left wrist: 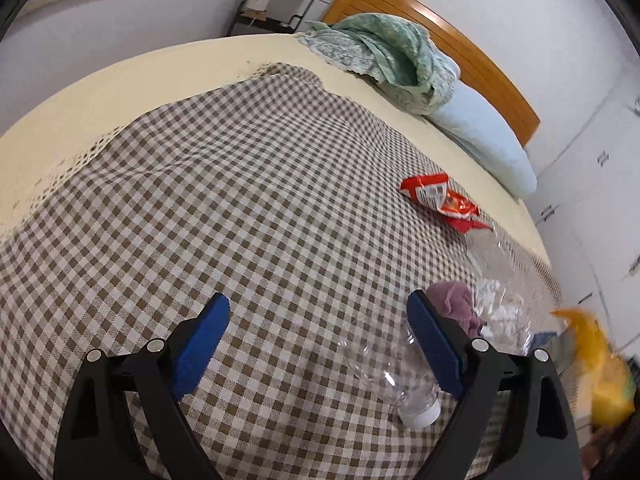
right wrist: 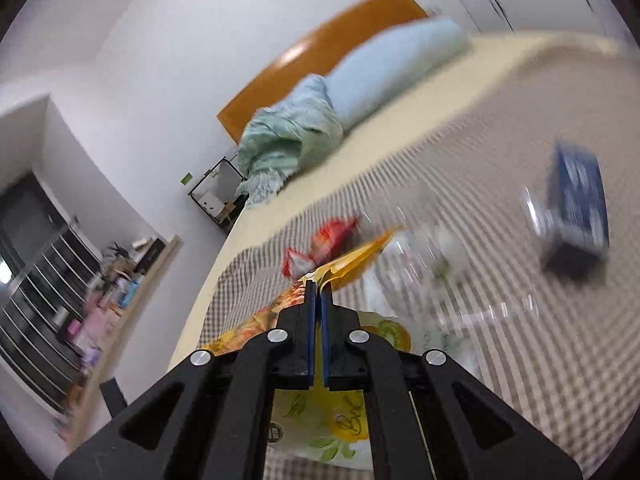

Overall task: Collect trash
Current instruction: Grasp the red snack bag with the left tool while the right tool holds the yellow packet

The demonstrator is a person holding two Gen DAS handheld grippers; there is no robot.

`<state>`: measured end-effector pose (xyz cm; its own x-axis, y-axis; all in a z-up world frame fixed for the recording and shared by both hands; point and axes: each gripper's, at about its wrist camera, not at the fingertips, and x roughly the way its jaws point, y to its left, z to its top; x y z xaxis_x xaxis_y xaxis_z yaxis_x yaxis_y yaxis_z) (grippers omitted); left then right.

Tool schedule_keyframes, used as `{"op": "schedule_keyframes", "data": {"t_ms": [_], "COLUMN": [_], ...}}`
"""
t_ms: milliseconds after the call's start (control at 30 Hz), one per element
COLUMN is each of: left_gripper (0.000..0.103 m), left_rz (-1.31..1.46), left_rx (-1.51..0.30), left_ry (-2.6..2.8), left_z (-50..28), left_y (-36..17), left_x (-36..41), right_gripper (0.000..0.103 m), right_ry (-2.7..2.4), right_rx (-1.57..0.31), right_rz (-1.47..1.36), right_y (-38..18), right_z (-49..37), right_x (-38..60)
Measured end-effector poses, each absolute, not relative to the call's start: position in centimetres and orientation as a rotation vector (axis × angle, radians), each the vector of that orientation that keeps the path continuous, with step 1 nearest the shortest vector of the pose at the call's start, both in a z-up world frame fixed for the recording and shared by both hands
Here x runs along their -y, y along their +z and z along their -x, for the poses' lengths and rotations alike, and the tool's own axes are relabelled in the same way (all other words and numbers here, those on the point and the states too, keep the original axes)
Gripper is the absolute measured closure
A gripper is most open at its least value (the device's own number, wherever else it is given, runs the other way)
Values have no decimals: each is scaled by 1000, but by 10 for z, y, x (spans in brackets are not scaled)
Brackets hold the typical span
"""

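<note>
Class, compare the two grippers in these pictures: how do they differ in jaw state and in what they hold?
The left gripper has its jaws spread wide; the right gripper has its jaws shut. The left gripper grips nothing, though a clear bottle lies on the checked cloth between its fingers; the right gripper pinches a yellow wrapper. Both have black frames and blue pads and are above the bed.

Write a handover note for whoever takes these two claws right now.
Right claw: shut on the yellow wrapper, lifted off the bed.
Left claw: open, empty, over the clear bottle.
On the checked cover: red wrapper, a second clear bottle, purple cloth, blue box.
Done: yellow wrapper picked up.
Left: bin it, then gather the rest.
</note>
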<state>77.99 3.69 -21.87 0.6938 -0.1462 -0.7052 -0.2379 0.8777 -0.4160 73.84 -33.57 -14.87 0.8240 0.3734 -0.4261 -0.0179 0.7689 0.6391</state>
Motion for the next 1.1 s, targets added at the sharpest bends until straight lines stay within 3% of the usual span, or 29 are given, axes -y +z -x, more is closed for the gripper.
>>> {"op": "schedule_keyframes", "data": {"t_ms": [133, 400, 500, 667, 867, 900, 967, 1033, 1100], "left_gripper": [16, 16, 16, 16, 16, 18, 74, 83, 84], "left_rz": [408, 351, 18, -356, -765, -808, -845, -827, -766], "left_rx": [-799, -762, -901, -827, -857, -870, -893, -949, -944], "left_ry": [76, 74, -76, -319, -363, -362, -367, -405, -401], "left_z": [-779, -795, -861, -954, -1034, -1040, -1039, -1031, -1024], "left_y": [-221, -194, -179, -164, -223, -234, -243, -244, -229], "left_x": [-25, -28, 6, 80, 154, 159, 159, 151, 139], "right_gripper": [101, 101, 101, 101, 101, 101, 101, 101, 101], "right_ry": [178, 107, 112, 54, 26, 29, 37, 38, 45], "right_rx": [-596, -634, -657, -632, -627, -629, -632, -636, -641], "right_rz": [-810, -830, -838, -814, -776, -779, -786, -774, -772], "right_y": [-195, -212, -223, -224, -224, -225, -226, -225, -225], "right_z": [-726, -721, -716, -703, -711, -715, -715, -716, -717], "right_x": [370, 418, 428, 456, 456, 455, 454, 451, 448]}}
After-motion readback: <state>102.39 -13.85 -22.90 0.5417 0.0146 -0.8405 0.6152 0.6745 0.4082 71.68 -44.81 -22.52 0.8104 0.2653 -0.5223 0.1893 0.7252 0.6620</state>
